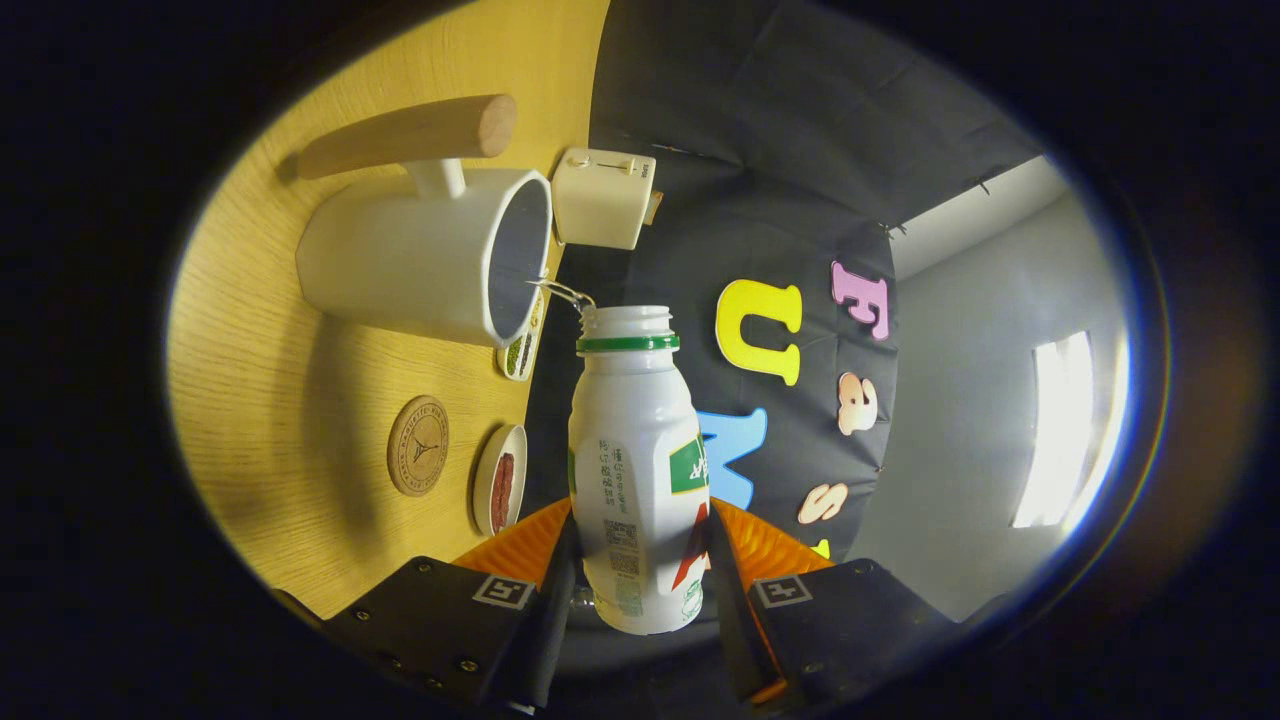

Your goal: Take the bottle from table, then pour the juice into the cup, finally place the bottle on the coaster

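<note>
Tongs [637, 585] clamp bottle [633, 470] | open mouth toward cup [430, 255] rim

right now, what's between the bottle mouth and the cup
In the gripper view, only a thin stream of liquid bridges the bottle mouth and the cup rim. The gripper is shut on the bottle.

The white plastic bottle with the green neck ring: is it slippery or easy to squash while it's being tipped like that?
The white plastic bottle with the green neck ring looks thin-walled, so a hard squeeze would probably dent it. Its glossy label may be slippery, though the gripper holds its lower body between both fingers. A thin stream leaves its mouth toward the white cup with the wooden handle, so it is likely lightening.
</note>
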